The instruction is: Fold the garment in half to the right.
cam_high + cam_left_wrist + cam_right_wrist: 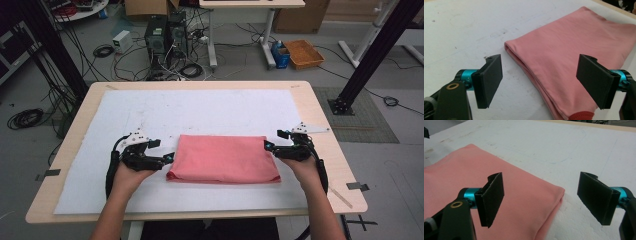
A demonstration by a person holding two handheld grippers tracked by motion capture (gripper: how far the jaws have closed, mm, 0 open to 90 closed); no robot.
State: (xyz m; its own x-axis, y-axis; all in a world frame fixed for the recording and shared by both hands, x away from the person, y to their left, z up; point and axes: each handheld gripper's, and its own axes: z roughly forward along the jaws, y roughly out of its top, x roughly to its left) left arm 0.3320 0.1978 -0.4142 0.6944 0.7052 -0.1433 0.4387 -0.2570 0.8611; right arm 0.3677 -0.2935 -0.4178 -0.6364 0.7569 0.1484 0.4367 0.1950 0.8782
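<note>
Folded pink cloth point(223, 158), flat on the white surface point(200, 112): our left claw point(170, 158) and right claw point(268, 146) gape empty, so we regrip both ends evenly.

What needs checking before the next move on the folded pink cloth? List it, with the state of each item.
1. Left gripper jaws open, nothing between the pads: ok.
2. Right gripper jaws open, holding nothing: ok.
3. Folded pink cloth lies flat on the white mat: ok.
4. Cloth edges lined up all round: cannot tell; layers show at the near left edge.
5. Both grippers level with the cloth's two ends: ok.
6. Mat around the cloth free of other things: ok.
</note>
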